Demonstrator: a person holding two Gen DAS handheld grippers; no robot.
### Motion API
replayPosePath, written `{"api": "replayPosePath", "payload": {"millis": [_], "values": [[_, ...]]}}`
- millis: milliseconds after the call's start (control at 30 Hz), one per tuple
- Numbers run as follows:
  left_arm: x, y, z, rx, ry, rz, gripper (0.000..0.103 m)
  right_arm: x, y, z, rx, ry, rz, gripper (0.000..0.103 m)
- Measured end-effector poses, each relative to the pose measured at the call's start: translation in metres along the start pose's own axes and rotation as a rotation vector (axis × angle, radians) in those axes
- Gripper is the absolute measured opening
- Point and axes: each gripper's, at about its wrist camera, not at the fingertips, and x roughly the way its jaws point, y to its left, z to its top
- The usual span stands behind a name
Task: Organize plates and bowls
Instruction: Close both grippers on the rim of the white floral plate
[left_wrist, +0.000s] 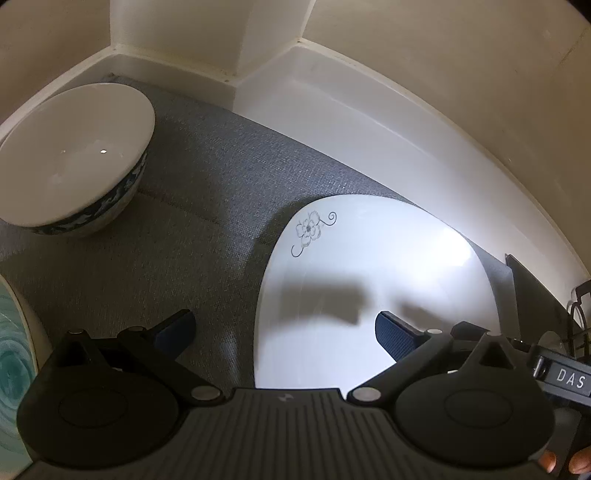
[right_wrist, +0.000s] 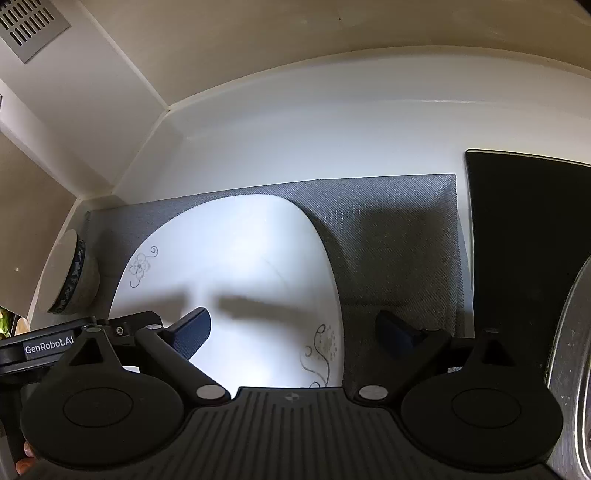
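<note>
White plate lies under both open claws, seemingly untouched.

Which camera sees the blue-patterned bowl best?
The left wrist view. There the blue-patterned bowl is big and near, sitting on the grey mat, showing its white inside and dark blue band. In the right wrist view the same bowl is small, squeezed against the far left edge, seen mostly from the side.
</note>
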Motion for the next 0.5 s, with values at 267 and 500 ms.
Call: {"api": "replayPosePath", "payload": {"millis": [267,500], "values": [[0.0004,-0.0035,0.0016,0.022,-0.004,0.007,0.103,0.0013,0.0019,-0.0001,-0.012,-0.001,-0.002,0.100],[-0.0014,-0.0053,0.0037,0.016,0.005,0.016,0.096,-0.0003,0.0091,-0.0023,-0.065,-0.022,-0.068,0.063]]}}
